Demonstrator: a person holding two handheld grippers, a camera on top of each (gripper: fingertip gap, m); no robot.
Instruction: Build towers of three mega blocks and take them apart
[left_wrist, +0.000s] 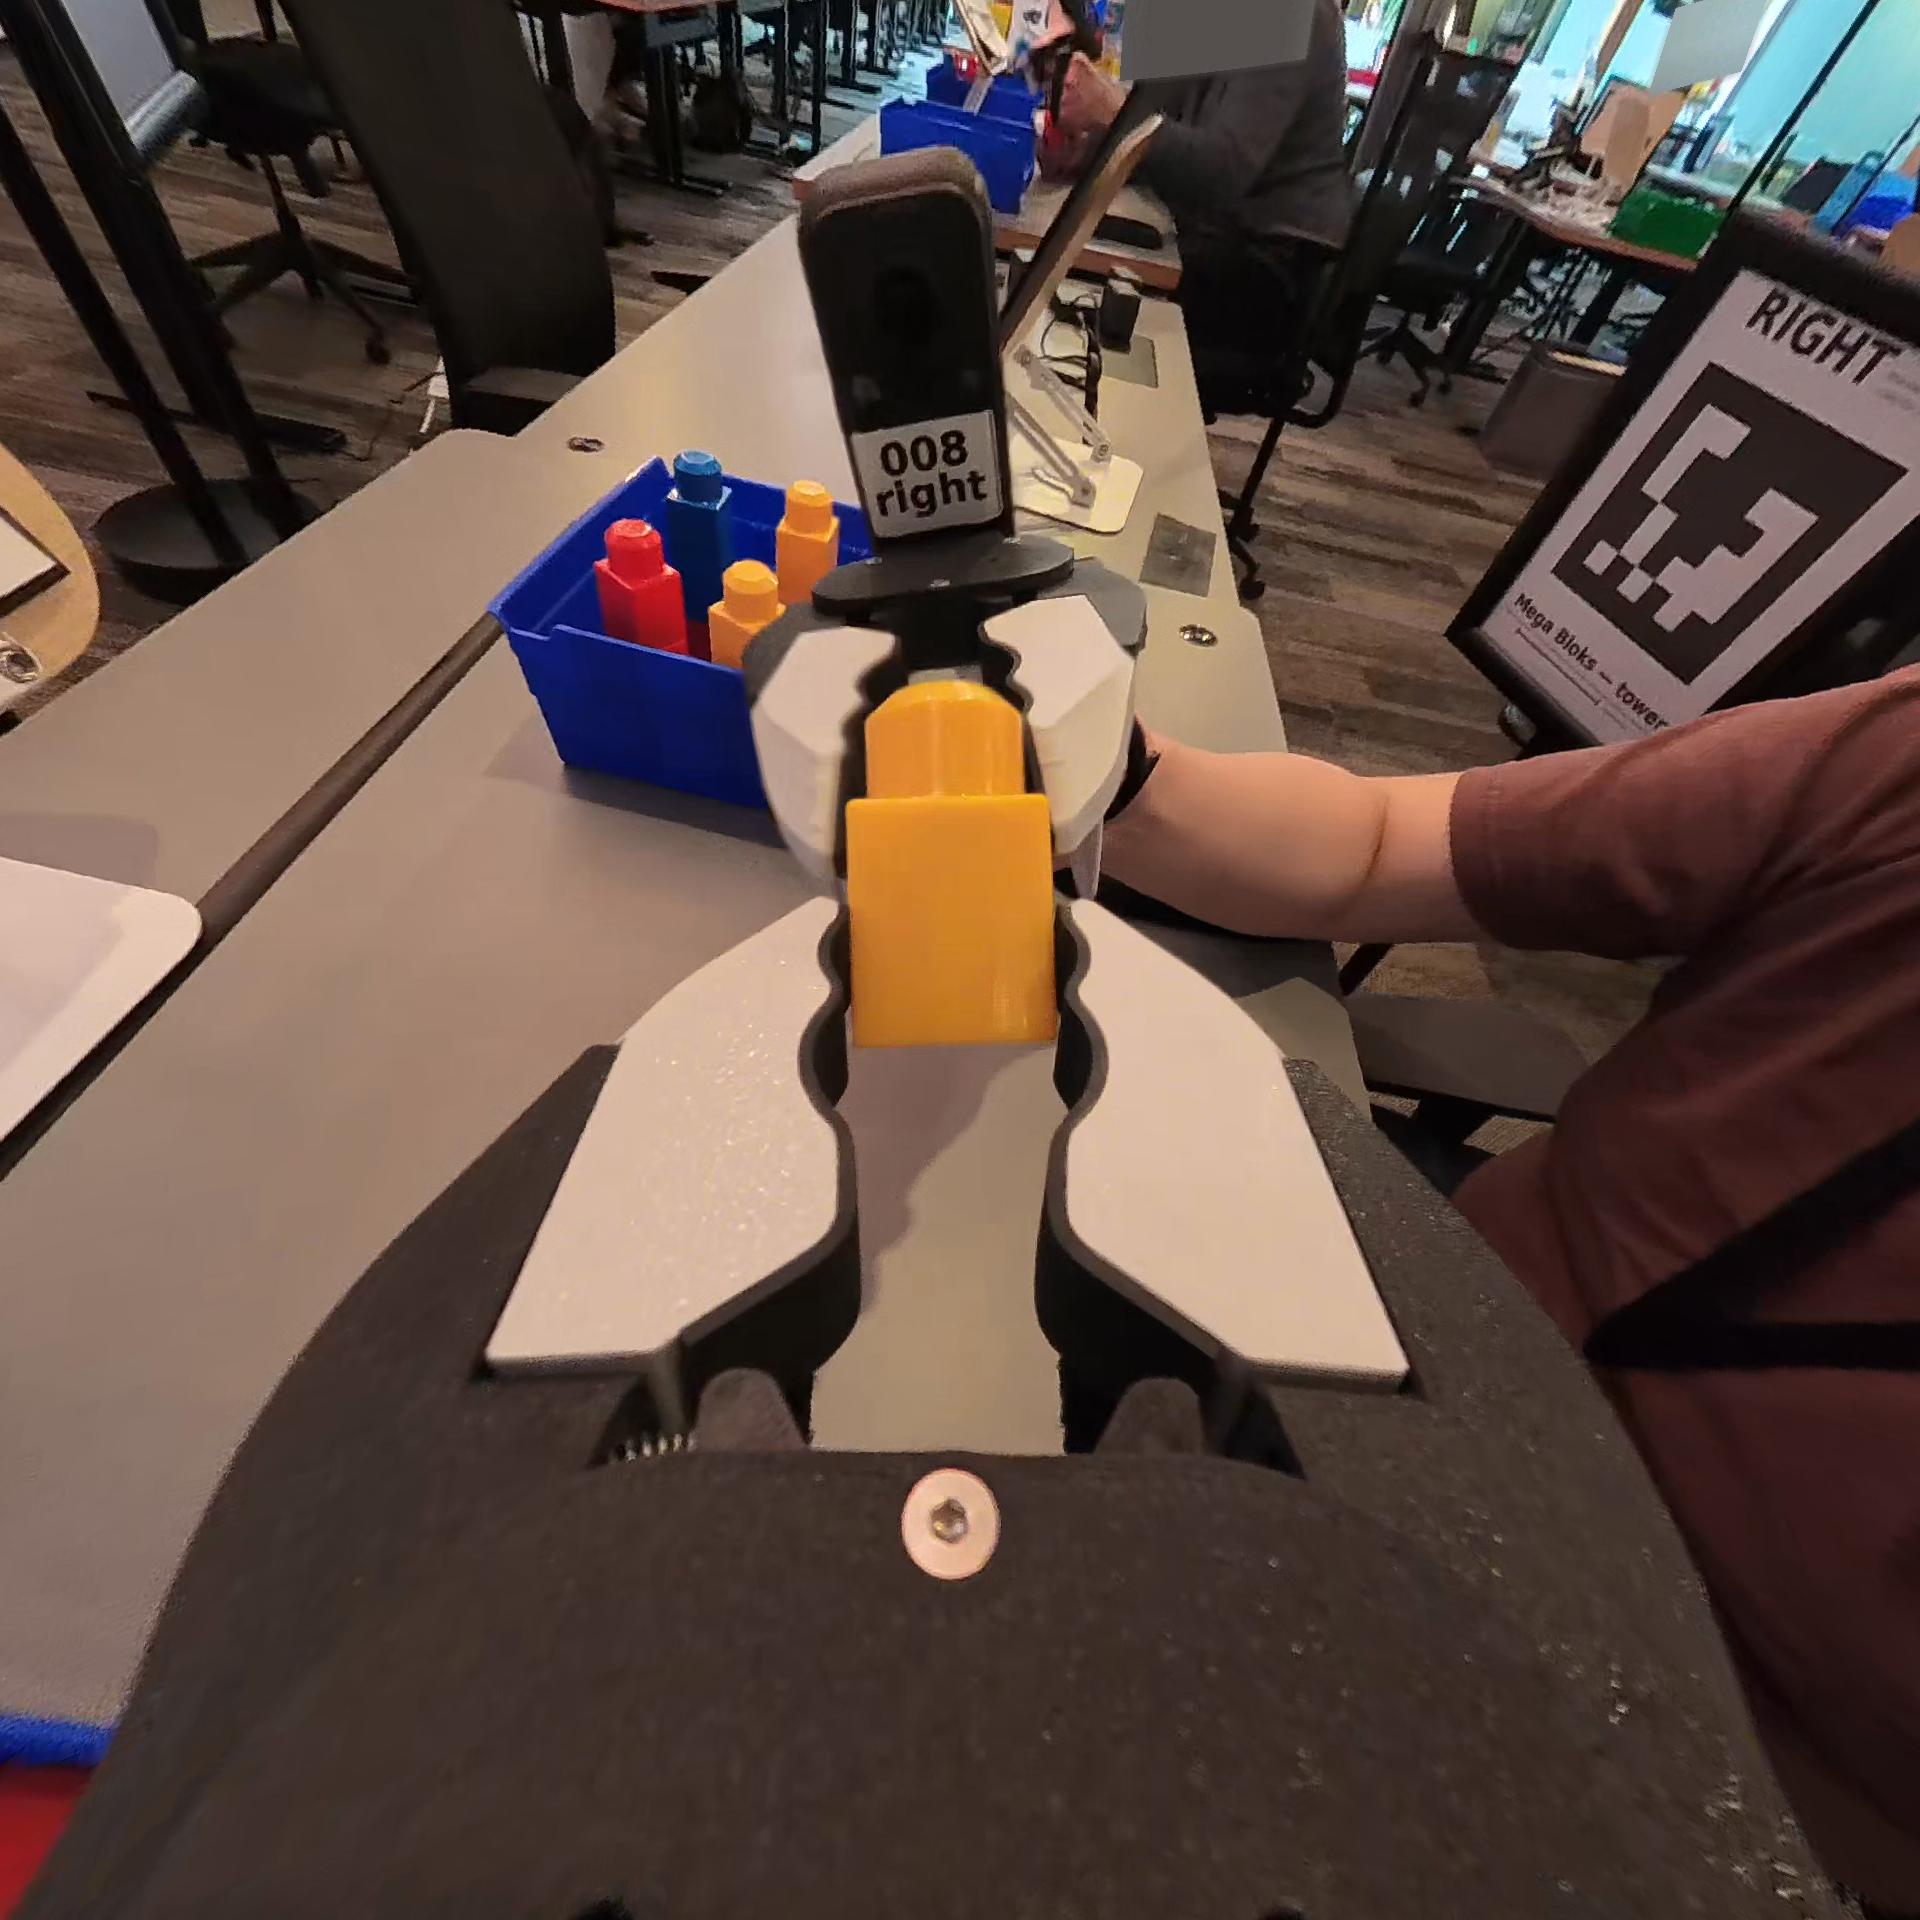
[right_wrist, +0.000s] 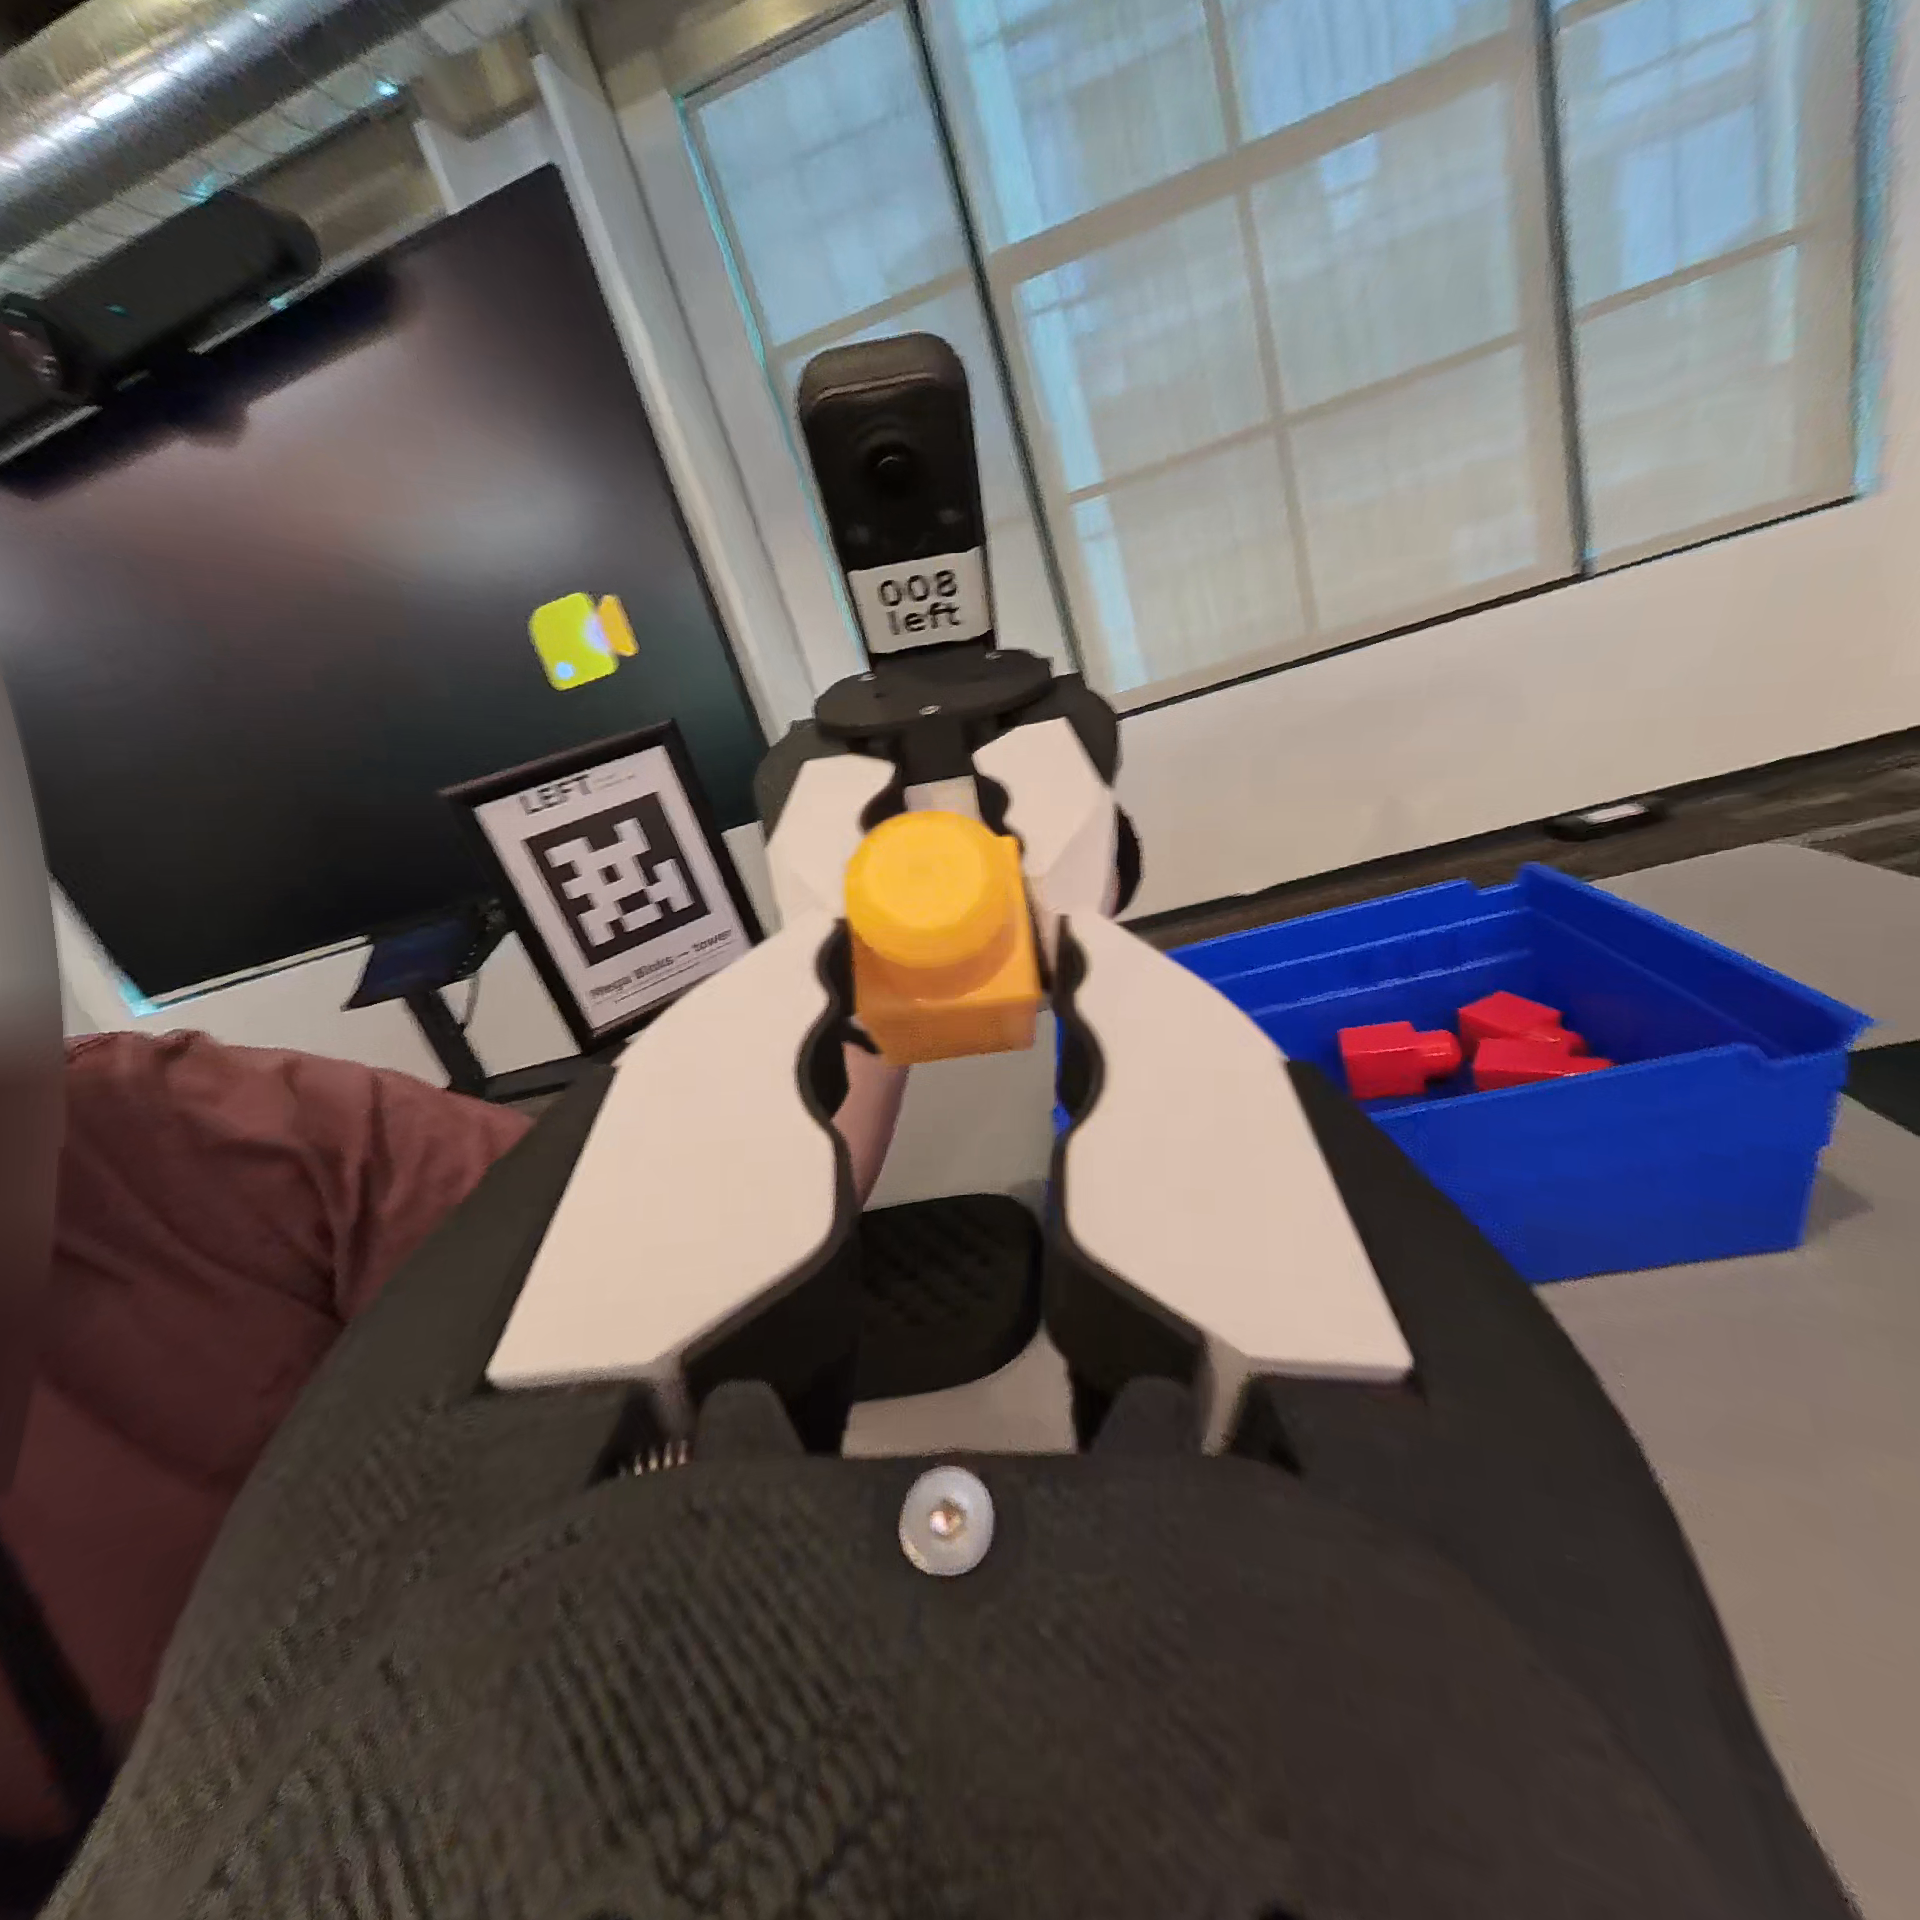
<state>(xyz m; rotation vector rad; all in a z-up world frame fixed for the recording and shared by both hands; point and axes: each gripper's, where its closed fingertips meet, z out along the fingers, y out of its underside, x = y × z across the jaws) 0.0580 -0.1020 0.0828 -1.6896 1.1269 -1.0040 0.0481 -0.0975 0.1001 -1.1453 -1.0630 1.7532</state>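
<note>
Both tools meet mid-air above the surface (left_wrist: 312, 987): left tool (left_wrist: 951, 966) pinches the orange block's (left_wrist: 951, 914) body, right tool (right_wrist: 940, 987) pinches its stud end, prob. a handover.

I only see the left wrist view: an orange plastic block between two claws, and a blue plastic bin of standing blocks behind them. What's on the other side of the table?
Observer: A second blue plastic bin sits there.
Operator: Anything inside it?
Observer: Red plastic blocks, lying on their sides rather than standing.
Operator: And what's behind that bin?
Observer: Tall gridded windows along a white wall.
</note>
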